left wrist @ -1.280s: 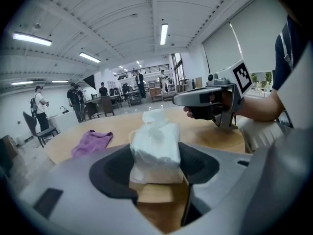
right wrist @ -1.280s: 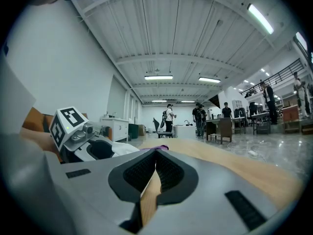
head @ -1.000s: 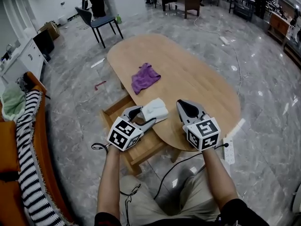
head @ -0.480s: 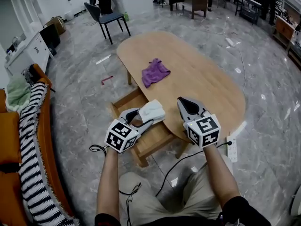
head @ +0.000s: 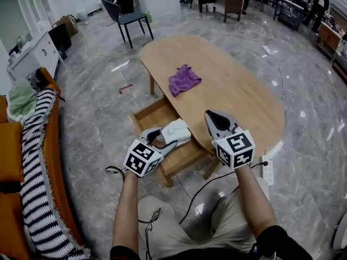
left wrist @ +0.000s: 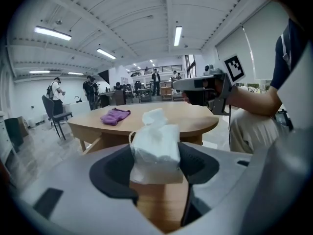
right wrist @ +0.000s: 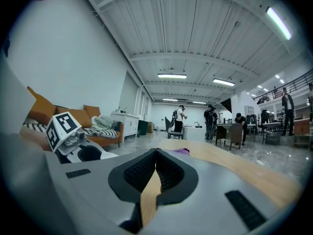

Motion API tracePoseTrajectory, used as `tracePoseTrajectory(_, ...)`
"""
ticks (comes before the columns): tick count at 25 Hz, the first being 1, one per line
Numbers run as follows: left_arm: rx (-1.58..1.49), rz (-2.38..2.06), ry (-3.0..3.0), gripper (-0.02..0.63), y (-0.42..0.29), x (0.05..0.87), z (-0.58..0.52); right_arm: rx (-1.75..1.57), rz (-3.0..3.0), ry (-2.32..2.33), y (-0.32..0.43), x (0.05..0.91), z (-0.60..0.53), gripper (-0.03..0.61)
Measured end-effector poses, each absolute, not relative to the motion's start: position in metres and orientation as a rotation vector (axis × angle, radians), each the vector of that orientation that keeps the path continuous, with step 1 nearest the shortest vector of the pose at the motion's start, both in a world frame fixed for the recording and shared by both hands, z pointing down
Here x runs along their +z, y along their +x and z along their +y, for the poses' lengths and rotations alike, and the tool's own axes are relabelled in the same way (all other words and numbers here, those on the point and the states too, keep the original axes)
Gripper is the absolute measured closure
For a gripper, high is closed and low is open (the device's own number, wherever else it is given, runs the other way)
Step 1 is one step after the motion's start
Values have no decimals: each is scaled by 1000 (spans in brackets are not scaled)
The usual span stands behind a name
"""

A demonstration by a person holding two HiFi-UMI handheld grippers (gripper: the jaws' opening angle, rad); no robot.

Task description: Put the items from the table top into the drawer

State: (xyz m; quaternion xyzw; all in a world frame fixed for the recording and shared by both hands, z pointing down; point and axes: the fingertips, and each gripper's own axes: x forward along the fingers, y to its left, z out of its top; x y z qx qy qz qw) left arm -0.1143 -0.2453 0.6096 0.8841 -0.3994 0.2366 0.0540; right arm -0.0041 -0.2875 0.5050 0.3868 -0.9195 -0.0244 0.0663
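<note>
Left gripper [head: 165, 138]: the jaws are part-way apart and pinch a pack [left wrist: 155, 148] across its width. The smooth black pads [left wrist: 110, 175] curve inward and press on both sides of the pack. The pack is a soft white block in crinkled plastic film, and a loose tuft of tissue stands up from its top. The grey gripper body ends at a marker cube [head: 142, 157] with black-and-white squares.

Pack location: off the table [head: 238, 91], held over the open drawer [head: 146, 111] and just beside the table's left edge. The drawer is a shallow box of light wood with plain straight walls. It is pulled out from under the left edge, and bare wood shows below the pack.

Right gripper [right wrist: 156, 156]: the jaws are pressed together. Their ribbed black pads [right wrist: 171, 173] meet along one line. This gripper is over the near edge of the table, well apart from the pack. A cable runs from its base down to the floor [head: 303, 123].

Table: a long oval top of pale, matte wood with a rounded rim. A purple cloth [head: 184, 79], soft and crumpled into a heap, lies on the top near the left edge, in the far half.

Surroundings: the floor is glossy grey marble. An orange sofa [head: 8, 145] with a black-and-white striped throw [head: 38, 161] stands at the left.
</note>
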Motion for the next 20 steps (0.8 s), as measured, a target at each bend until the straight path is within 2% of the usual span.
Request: tracePoseTrajectory(20, 864, -1108, 2594, 330, -105, 659, -238, -100, -2751, 1167, -4, 506, -277, 561)
